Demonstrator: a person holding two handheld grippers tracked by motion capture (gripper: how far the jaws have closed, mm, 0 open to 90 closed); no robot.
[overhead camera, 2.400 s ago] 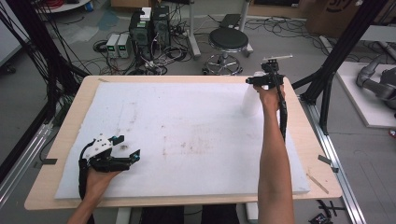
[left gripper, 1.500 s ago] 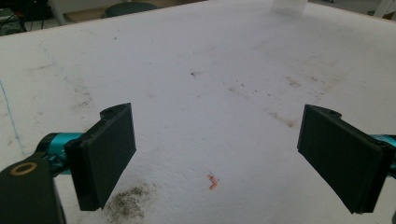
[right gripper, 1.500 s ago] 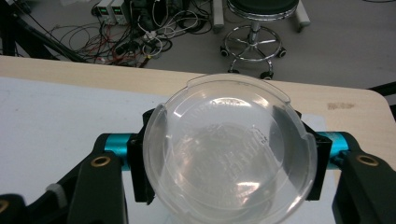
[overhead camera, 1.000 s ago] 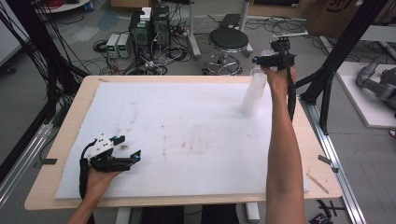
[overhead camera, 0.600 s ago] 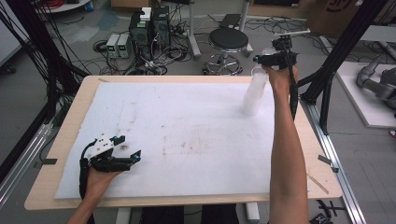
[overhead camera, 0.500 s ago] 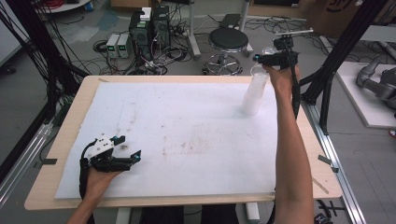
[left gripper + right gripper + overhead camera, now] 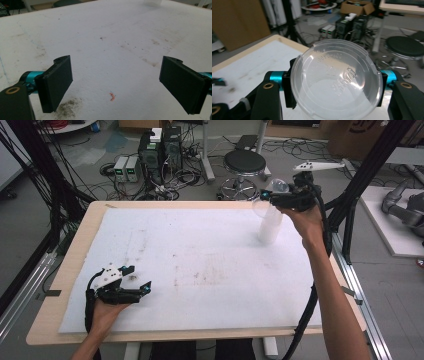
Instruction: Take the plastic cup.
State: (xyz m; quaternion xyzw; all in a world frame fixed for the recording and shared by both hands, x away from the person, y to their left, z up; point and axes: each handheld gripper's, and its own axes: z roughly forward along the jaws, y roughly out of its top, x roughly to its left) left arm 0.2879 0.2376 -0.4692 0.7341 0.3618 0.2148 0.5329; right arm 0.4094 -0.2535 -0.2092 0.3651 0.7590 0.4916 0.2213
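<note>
Cup: clear lidded plastic cup point(image 7: 269, 222) stood upright at the tabletop's point(image 7: 200, 250) 1 o'clock.
Right claw point(image 7: 272, 196): clenched around the cup's rim.
Left claw point(image 7: 142, 289): released, idle at 7 o'clock, well apart.

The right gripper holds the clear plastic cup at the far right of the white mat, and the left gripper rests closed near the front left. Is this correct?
Not quite: the left gripper is open. The left gripper view shows its fingers wide apart over the white mat. The right gripper does hold the clear plastic cup.
</note>
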